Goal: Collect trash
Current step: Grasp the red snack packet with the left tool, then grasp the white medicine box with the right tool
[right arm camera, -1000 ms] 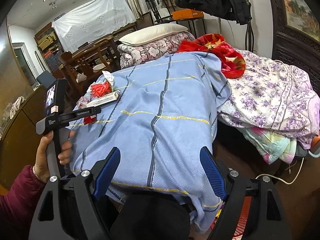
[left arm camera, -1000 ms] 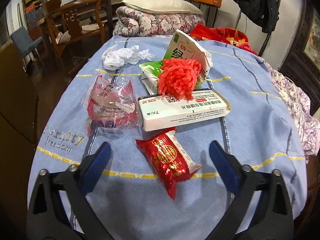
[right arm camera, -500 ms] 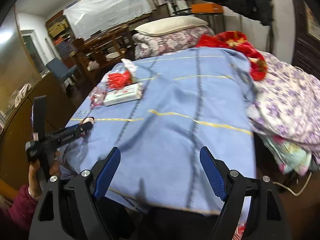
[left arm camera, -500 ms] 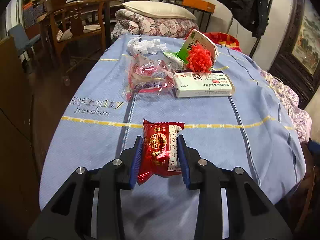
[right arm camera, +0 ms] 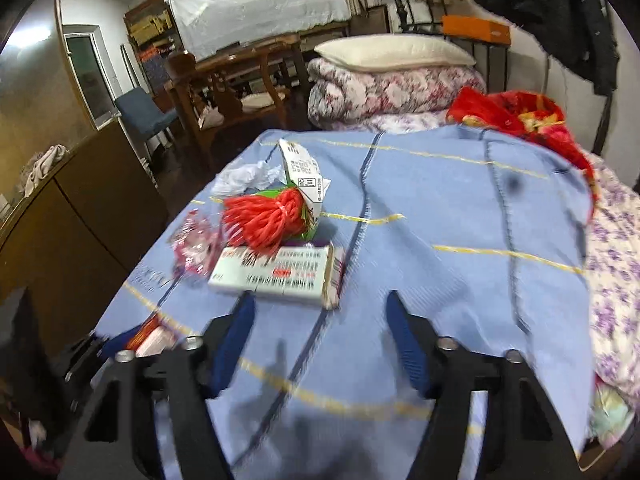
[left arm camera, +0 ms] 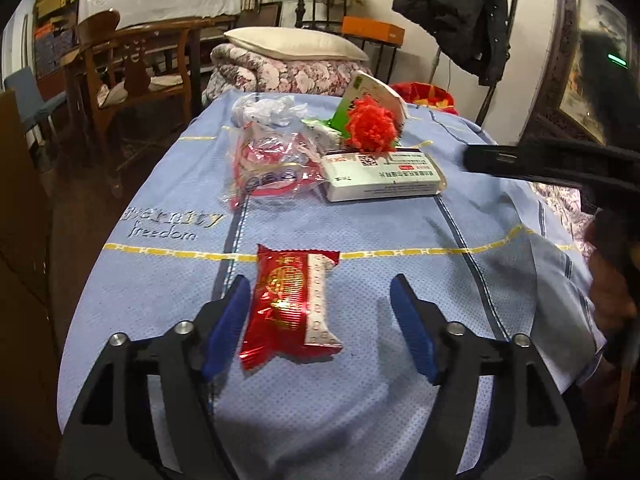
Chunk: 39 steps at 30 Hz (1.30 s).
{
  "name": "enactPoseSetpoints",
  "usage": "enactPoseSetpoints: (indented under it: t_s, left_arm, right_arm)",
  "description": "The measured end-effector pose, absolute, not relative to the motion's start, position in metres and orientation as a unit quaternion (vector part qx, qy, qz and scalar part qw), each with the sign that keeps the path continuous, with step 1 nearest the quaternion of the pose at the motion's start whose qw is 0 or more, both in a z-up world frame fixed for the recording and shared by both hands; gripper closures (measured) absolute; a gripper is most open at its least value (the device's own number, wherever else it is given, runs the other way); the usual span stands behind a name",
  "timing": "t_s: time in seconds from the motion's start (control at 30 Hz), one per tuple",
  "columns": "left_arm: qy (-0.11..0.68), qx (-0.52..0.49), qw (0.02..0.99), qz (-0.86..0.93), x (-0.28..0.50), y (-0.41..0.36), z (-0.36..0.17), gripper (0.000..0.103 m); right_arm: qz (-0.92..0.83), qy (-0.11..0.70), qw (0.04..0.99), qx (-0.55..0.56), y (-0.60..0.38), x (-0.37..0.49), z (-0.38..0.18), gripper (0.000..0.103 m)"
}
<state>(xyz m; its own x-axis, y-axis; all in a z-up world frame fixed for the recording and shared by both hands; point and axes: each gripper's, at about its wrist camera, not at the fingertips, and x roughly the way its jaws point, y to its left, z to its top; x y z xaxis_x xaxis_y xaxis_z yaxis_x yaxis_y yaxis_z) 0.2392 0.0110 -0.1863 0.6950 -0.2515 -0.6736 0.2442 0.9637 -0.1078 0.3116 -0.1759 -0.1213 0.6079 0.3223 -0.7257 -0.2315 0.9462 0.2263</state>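
Note:
A red foil snack packet (left arm camera: 290,300) lies on the blue blanket (left arm camera: 400,420) between the fingers of my left gripper (left arm camera: 320,324), which is open; its left pad touches the packet. Farther back lie a white medicine box (left arm camera: 382,180), a red yarn pom-pom (left arm camera: 370,128), a clear red-printed bag (left arm camera: 272,166), a green-white carton (left arm camera: 372,92) and crumpled white plastic (left arm camera: 268,109). My right gripper (right arm camera: 320,340) is open and empty, just short of the medicine box (right arm camera: 276,276). The pom-pom (right arm camera: 264,220) and carton (right arm camera: 302,168) sit behind the box.
A wooden cabinet (right arm camera: 68,220) stands left of the bed. Wooden chairs (left arm camera: 132,68) and a folded floral quilt with pillow (right arm camera: 392,76) are at the back. A red blanket (right arm camera: 520,120) and floral bedding (right arm camera: 612,260) lie on the right. The right gripper's body (left arm camera: 560,160) shows at right.
My left gripper has opened and let go of the red packet, which now lies on the blanket. My right gripper has swung in over the bed toward the medicine box.

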Motion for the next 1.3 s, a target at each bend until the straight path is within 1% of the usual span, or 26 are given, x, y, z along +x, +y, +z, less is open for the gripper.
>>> enactPoseSetpoints:
  t_s: [0.03,0.07,0.13,0.17,0.2,0.23,0.27,0.3,0.4,0.43,0.47,0.5,0.53,0.57,0.6,0.73,0.83,0.9,0.97,1.07,1.1,1.13,1.17,1.3]
  left_arm:
    - [0.365,-0.002,0.921,-0.135,0.239,0.009,-0.187,0.028]
    - [0.364,0.001,0.921,-0.136,0.238,0.008,-0.187,0.027]
    - [0.364,0.004,0.921,-0.137,0.239,0.006,-0.187,0.025]
    - [0.365,0.005,0.921,-0.139,0.24,0.006,-0.187,0.023]
    - [0.366,0.005,0.92,-0.14,0.24,0.005,-0.187,0.022]
    - [0.367,0.006,0.919,-0.14,0.241,0.004,-0.187,0.02]
    - [0.369,0.007,0.919,-0.14,0.241,0.004,-0.187,0.019]
    - [0.37,0.007,0.919,-0.137,0.241,0.003,-0.187,0.019]
    - [0.374,-0.003,0.918,-0.132,0.238,0.007,-0.186,0.016]
    - [0.375,-0.007,0.917,-0.132,0.237,0.01,-0.186,0.015]
    - [0.377,-0.014,0.917,-0.131,0.235,0.013,-0.186,0.014]
    - [0.38,-0.021,0.915,-0.131,0.234,0.016,-0.185,0.014]
    - [0.381,-0.024,0.915,-0.13,0.233,0.019,-0.184,0.014]
    - [0.384,-0.028,0.914,-0.129,0.232,0.021,-0.183,0.013]
    - [0.386,-0.031,0.913,-0.128,0.231,0.022,-0.183,0.013]
    - [0.39,-0.03,0.913,-0.118,0.227,0.027,-0.182,0.012]
    - [0.39,-0.03,0.913,-0.113,0.226,0.029,-0.183,0.012]
    - [0.39,-0.031,0.914,-0.111,0.226,0.03,-0.183,0.012]
    - [0.39,-0.03,0.914,-0.11,0.227,0.031,-0.183,0.012]
    - [0.391,-0.026,0.914,-0.107,0.229,0.032,-0.183,0.012]
    - [0.391,-0.026,0.914,-0.106,0.23,0.033,-0.183,0.012]
    - [0.392,-0.026,0.914,-0.105,0.23,0.033,-0.183,0.012]
    - [0.392,-0.027,0.913,-0.105,0.231,0.034,-0.183,0.012]
    - [0.393,-0.033,0.913,-0.103,0.231,0.037,-0.183,0.012]
  right_arm:
    - [0.154,0.424,0.891,0.057,-0.173,0.323,-0.128,0.05]
    - [0.155,0.427,0.889,0.061,-0.172,0.328,-0.131,0.055]
    - [0.161,0.434,0.883,0.078,-0.172,0.337,-0.138,0.056]
    - [0.161,0.437,0.88,0.087,-0.173,0.341,-0.142,0.06]
    - [0.166,0.442,0.876,0.096,-0.173,0.343,-0.146,0.077]
    - [0.179,0.444,0.871,0.108,-0.174,0.342,-0.148,0.08]
    - [0.192,0.446,0.866,0.12,-0.175,0.339,-0.148,0.087]
    - [0.201,0.451,0.861,0.119,-0.174,0.334,-0.147,0.091]
    - [0.222,0.465,0.851,0.099,-0.17,0.307,-0.141,0.092]
    - [0.231,0.471,0.846,0.098,-0.17,0.299,-0.139,0.092]
    - [0.246,0.48,0.836,0.097,-0.169,0.285,-0.136,0.089]
    - [0.248,0.48,0.836,0.094,-0.169,0.278,-0.133,0.084]
    - [0.249,0.477,0.838,0.089,-0.168,0.271,-0.131,0.077]
    - [0.239,0.468,0.848,0.075,-0.168,0.264,-0.126,0.06]
    - [0.225,0.454,0.86,0.056,-0.166,0.26,-0.121,0.053]
    - [0.196,0.416,0.888,-0.016,-0.154,0.261,-0.11,0.047]
    - [0.209,0.396,0.893,-0.054,-0.137,0.271,-0.108,0.038]
    - [0.207,0.376,0.898,-0.095,-0.125,0.279,-0.109,0.029]
    - [0.206,0.368,0.899,-0.118,-0.118,0.288,-0.113,0.026]
    - [0.215,0.394,0.886,-0.116,-0.115,0.308,-0.125,0.026]
    - [0.217,0.404,0.882,-0.109,-0.117,0.31,-0.131,0.031]
    - [0.218,0.411,0.879,-0.103,-0.117,0.313,-0.135,0.039]
    - [0.223,0.42,0.875,-0.094,-0.118,0.314,-0.138,0.043]
    - [0.223,0.402,0.885,-0.072,-0.131,0.283,-0.124,0.045]
